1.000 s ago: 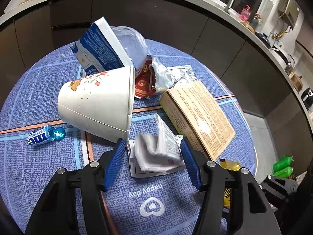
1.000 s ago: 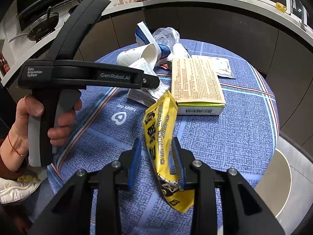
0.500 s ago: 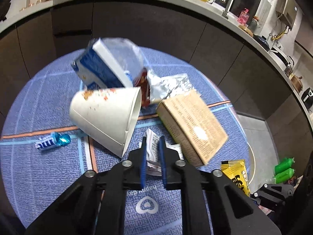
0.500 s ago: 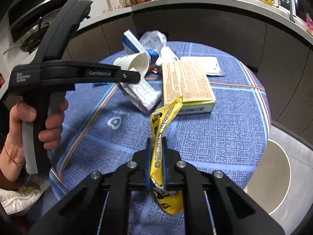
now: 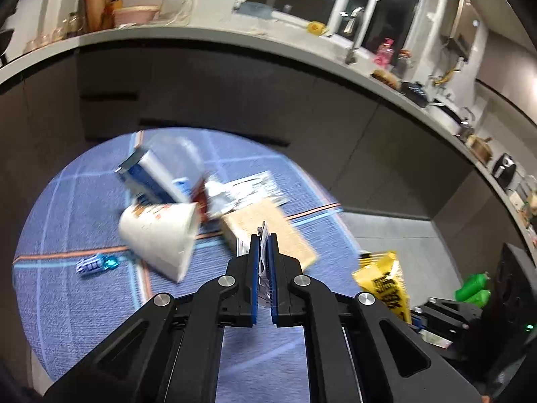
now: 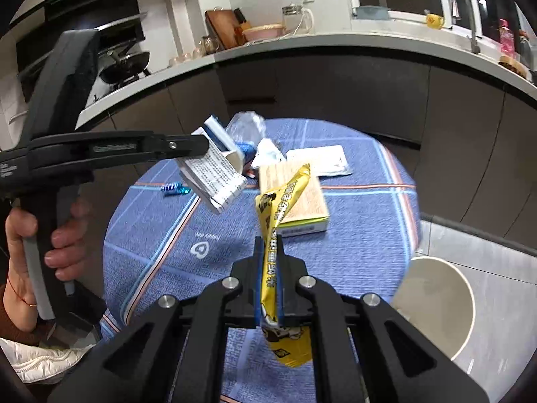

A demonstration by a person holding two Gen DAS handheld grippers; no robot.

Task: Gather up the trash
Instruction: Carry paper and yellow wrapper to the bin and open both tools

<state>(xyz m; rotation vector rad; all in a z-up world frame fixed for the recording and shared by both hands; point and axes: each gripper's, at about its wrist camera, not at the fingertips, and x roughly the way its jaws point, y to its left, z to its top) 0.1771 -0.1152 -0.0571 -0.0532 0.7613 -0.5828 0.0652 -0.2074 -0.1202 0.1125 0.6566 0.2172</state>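
Both grabs look easy: left gripper [image 5: 264, 252] is clamped on the limp folded printed paper leaflet [image 6: 213, 176] mid-frame, right gripper [image 6: 269, 252] pinches the crinkly, feather-light yellow plastic snack wrapper [image 6: 280, 201] mid-length, low centre.

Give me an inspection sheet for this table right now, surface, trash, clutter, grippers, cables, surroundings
Surface: round table under a blue patterned cloth.
Job's things: folded printed paper and yellow snack wrapper both lifted clear of the cloth; tipped paper cup, tan flat box, blue-white carton, foil packet and small blue candy wrapper lie on it.
Clutter: nothing seen beyond the trash.
Grippers: left gripper shut on the paper; right gripper shut on the wrapper.
Cables: nothing seen.
Surroundings: white bin beside the table; kitchen counter behind.
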